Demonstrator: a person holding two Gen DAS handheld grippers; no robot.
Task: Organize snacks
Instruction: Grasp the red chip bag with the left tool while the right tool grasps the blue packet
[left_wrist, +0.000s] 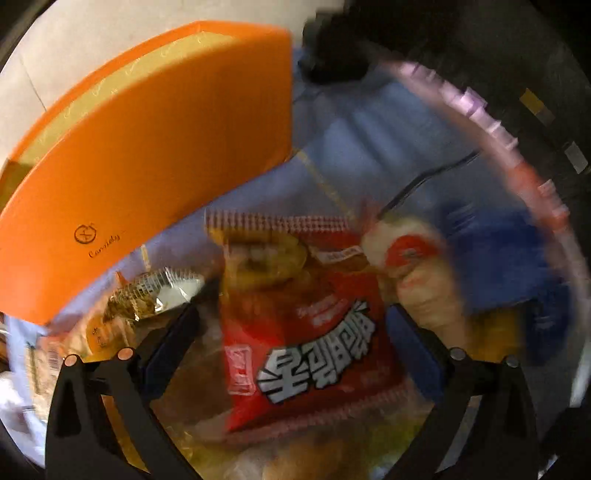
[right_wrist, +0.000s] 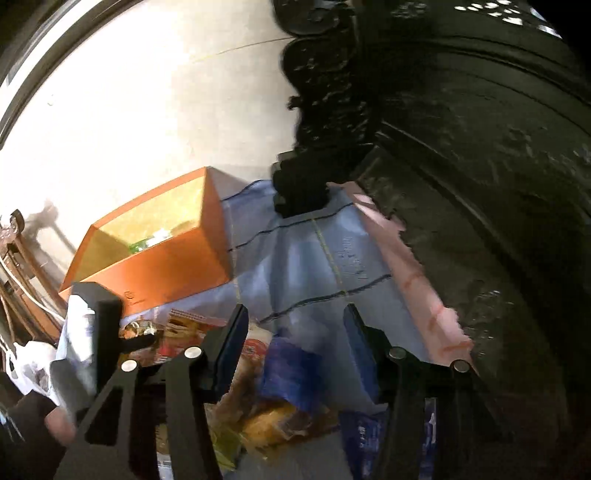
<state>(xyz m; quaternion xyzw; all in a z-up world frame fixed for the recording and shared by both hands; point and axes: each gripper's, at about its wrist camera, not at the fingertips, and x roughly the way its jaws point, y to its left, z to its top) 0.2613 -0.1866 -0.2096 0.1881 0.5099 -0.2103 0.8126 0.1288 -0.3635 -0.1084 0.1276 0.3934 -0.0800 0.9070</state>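
**Both claws gaping over the snack pile, nothing gripped**

The left gripper (left_wrist: 291, 314) is hanging wide open above a heap of snacks on a blue cloth (left_wrist: 362, 147). A red snack packet (left_wrist: 314, 332) with bold white lettering is lying between the spread fingers (left_wrist: 166, 343), though blur makes it hard to say whether either pad is touching it. A small clear-wrapped snack (left_wrist: 155, 295) is lying just beside the left finger, and a pale wrapped snack with a red patch (left_wrist: 410, 266) is sitting near the right one, with a blue packet (left_wrist: 495, 266) beyond it. The orange box (left_wrist: 147, 166), gold inside, is standing on the cloth to the upper left, next to the pile.

The right gripper (right_wrist: 295, 332) is also standing wide open and holding nothing. Between and below its fingers (right_wrist: 232, 343), a blue packet (right_wrist: 291, 369) and a yellow-orange bag (right_wrist: 273, 417) are lying in the pile. The orange box (right_wrist: 166, 254) is sitting open-topped on the cloth (right_wrist: 314, 266) farther back on the left, with something green showing inside. A pink fringe (right_wrist: 417, 280) is edging the cloth on the right, against dark carved furniture (right_wrist: 461, 147).
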